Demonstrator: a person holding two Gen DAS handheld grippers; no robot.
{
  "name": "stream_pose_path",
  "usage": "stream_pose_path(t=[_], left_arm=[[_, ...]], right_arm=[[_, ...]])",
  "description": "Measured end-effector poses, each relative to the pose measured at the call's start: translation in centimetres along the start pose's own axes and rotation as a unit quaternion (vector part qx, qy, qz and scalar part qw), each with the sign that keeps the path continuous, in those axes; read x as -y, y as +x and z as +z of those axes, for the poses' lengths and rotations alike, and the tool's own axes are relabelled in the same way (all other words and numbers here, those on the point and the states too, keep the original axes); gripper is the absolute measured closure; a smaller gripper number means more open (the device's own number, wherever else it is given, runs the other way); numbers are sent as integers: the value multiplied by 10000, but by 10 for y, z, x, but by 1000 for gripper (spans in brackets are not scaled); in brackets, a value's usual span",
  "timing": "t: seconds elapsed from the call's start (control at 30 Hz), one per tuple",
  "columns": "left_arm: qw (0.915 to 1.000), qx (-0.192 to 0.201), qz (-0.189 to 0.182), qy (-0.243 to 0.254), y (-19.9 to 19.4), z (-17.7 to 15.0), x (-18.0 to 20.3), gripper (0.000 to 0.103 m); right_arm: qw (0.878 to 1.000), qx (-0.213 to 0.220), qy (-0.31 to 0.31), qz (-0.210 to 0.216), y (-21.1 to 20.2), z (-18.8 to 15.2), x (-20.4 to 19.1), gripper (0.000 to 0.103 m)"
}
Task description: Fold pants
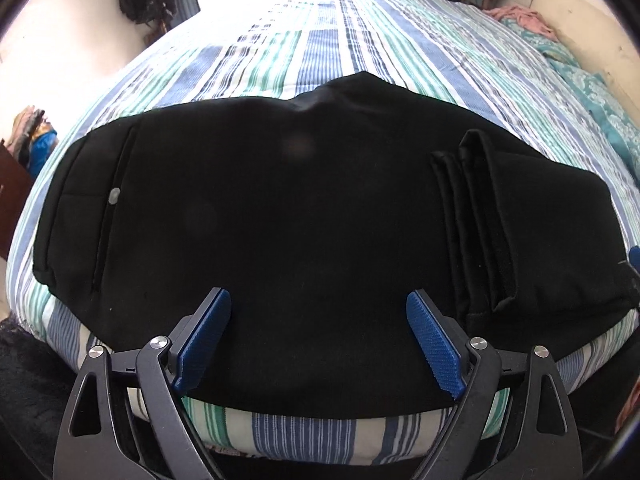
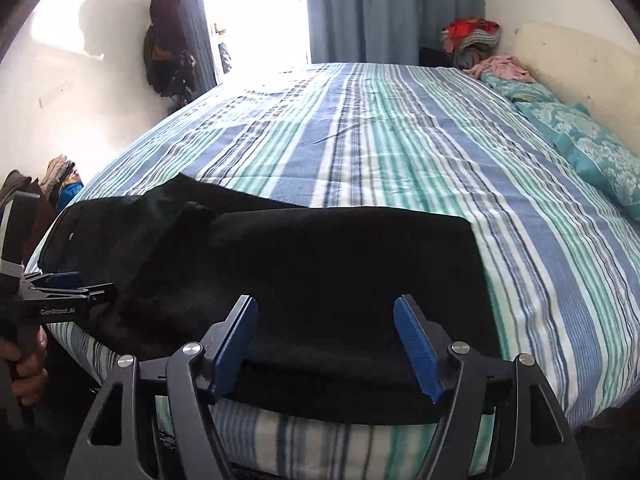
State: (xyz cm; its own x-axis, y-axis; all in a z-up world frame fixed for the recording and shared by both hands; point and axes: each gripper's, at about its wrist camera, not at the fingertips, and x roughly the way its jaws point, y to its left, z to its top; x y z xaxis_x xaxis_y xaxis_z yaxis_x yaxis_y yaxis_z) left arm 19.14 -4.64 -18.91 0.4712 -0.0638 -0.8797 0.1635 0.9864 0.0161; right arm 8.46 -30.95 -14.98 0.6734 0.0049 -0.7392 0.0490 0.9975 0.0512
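Both grippers, left point(image 1: 319, 308) and right point(image 2: 325, 316), level, jaws spread wide, empty; folded pants point(image 1: 280, 220) lie beyond the tips.

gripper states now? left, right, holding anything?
Left gripper: open, holding nothing, fingers over the black pants.
Right gripper: open, holding nothing, above the pants' folded end at the bed edge.

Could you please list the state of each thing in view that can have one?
Left gripper: open, holding nothing.
Right gripper: open, holding nothing.
Black pants: partly folded, lying flat on the bed.
Curtain: drawn aside, leaving a bright gap.
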Motion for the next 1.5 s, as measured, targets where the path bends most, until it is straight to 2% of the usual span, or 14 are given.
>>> stream_pose_path(t=[0.07, 0.13, 0.2, 0.23, 0.3, 0.4, 1.17, 1.33, 1.5], left_arm=[[10000, -16, 41, 69, 4, -1, 3, 5], [9999, -9, 35, 114, 8, -4, 3, 0], [9998, 67, 42, 160, 8, -6, 4, 0], [9998, 87, 57, 174, 8, -7, 5, 0], [9997, 106, 85, 179, 9, -7, 5, 0], [9997, 108, 114, 174, 10, -6, 7, 0], [9997, 54, 134, 184, 14, -2, 11, 0], [9994, 226, 207, 144, 11, -9, 11, 0], [9985, 377, 243, 308, 7, -17, 12, 0]], right_arm=[[9994, -304, -141, 43, 19, -3, -20, 31], [9956, -880, -253, -177, 47, -17, -32, 30], [9971, -553, -307, -416, 47, -24, -36, 19], [9965, -571, -350, -498, 49, -24, -36, 17], [9968, -601, -194, -487, 53, -24, -28, 6], [9978, -542, -100, -371, 57, -26, -20, 3], [9977, -546, -75, -397, 57, -24, -22, 2], [9977, -546, -64, -384, 57, -25, -21, 2], [9977, -567, -68, -379, 58, -25, -20, 2]])
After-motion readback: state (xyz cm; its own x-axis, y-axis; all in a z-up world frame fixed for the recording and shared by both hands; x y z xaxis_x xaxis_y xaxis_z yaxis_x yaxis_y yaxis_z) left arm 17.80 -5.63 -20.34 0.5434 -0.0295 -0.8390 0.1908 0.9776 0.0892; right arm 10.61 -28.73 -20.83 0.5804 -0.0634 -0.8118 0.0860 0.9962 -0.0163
